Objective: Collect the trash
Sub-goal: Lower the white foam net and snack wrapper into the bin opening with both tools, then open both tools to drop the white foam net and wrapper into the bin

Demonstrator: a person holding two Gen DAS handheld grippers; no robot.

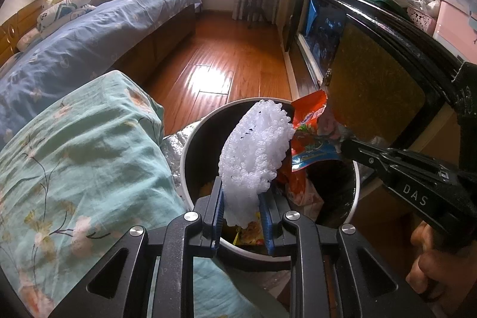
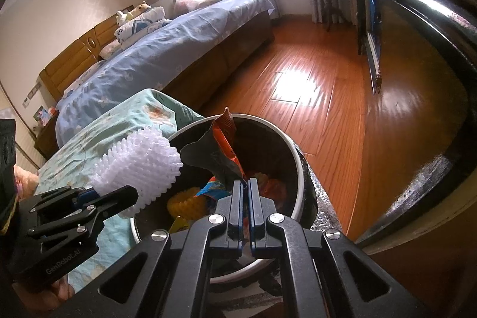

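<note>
Over the bin now, both grippers at once. Left gripper clamped on a white foam fruit net, blue pads pressing its lower end, net standing up and tilting out above the bin's mouth. From the right wrist view, same white net sticking up beside the rim, just left of the wrapper. Right gripper pinched tight on an orange snack wrapper, fingers nearly touching with only the thin foil between them, wrapper rising crumpled above the opening. In the left view, that wrapper hanging over the far right side of the bin, held by the right gripper reaching in from the right, a hand behind it.

Inside the bin: more litter already down there, a yellow foam net and bright wrappers, though hard to sort out in the shadow. Round bin, white rim, dark inside, standing on wooden floor. Just beside it on the left, a green floral cloth; beyond, a bed with a blue cover. On the right, a dark-framed cabinet.
</note>
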